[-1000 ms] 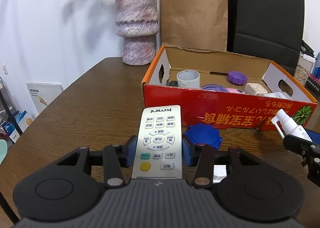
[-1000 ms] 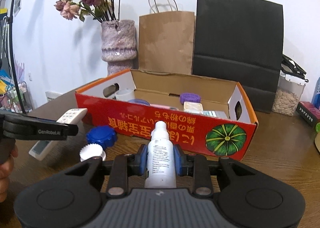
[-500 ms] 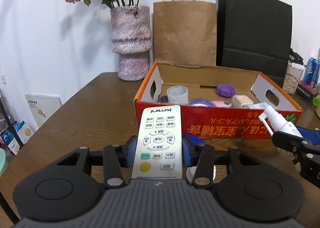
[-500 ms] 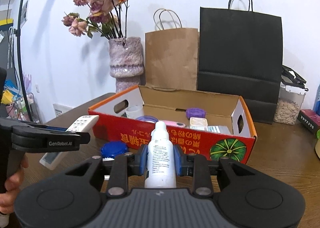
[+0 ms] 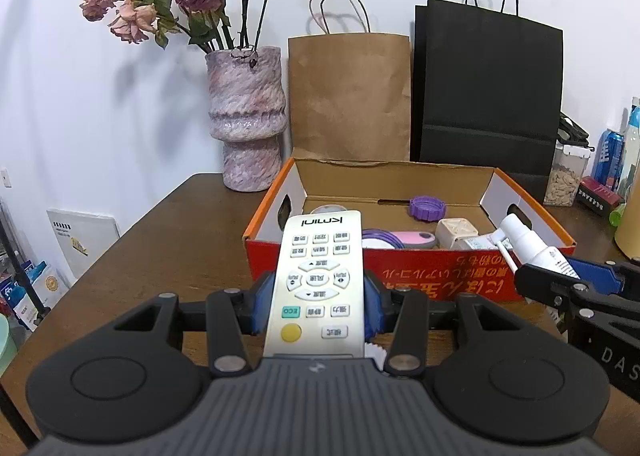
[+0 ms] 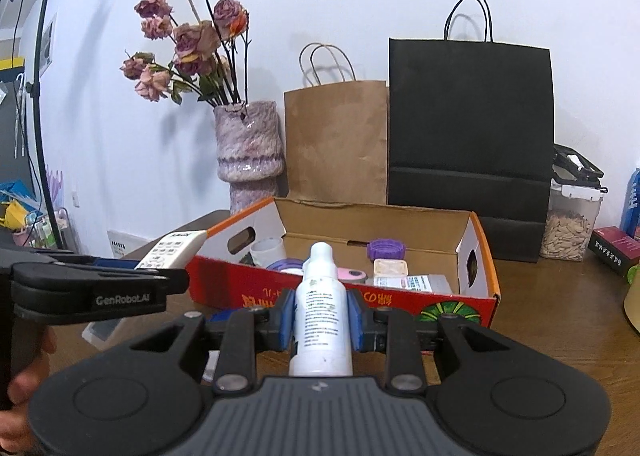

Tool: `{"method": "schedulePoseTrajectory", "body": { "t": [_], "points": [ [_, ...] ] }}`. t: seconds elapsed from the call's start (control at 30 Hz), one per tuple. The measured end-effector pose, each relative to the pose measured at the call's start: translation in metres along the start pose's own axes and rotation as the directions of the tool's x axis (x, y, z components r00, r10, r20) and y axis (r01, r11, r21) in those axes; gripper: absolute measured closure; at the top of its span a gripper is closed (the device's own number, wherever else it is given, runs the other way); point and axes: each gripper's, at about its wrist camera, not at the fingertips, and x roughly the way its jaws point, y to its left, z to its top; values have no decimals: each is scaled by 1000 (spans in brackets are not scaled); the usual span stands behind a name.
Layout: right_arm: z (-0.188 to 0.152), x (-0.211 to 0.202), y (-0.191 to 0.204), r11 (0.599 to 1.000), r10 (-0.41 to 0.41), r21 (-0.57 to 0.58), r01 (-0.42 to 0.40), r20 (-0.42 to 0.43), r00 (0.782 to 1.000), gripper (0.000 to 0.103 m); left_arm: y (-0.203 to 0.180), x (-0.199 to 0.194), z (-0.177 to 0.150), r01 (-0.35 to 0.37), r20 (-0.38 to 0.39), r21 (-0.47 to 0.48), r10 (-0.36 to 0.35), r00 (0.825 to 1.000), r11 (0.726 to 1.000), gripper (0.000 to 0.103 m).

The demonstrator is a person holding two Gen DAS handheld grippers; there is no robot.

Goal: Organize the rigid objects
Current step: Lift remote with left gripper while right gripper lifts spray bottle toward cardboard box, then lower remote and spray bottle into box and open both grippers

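A white remote control [image 5: 318, 282] is sitting clamped in the left gripper [image 5: 318, 306], raised before the red cardboard box [image 5: 440, 276]. The right gripper [image 6: 322, 318] is squeezing a white spray bottle [image 6: 322, 316], also lifted near the box on the wooden table [image 5: 160, 252].

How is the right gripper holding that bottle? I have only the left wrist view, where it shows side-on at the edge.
Observer: The right gripper is shut on the bottle, with a blue pad pressed to each side.
Operator: Is anything on the table hidden by my remote?
Observer: A blue cap lies on the table in front of the box.
Operator: Any picture on the box's front?
Observer: A green pumpkin, near its right end.
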Motion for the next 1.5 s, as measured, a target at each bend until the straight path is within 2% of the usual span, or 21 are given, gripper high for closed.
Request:
{"method": "schedulePoseTrajectory", "body": {
  "t": [0.63,1.07,1.5],
  "points": [
    [23,8,-9,1000,-15,16,14,63,998,76,-22,14,32,27,58,-52,-24,998,998,56],
    [38,38,-21,999,-25,27,23,80,996,76,-28,38,44,22,54,-63,-18,998,998,56],
    [50,77,-39,999,-35,20,34,72,997,76,-36,82,63,3,55,-57,0,999,998,56]
  ]
}}
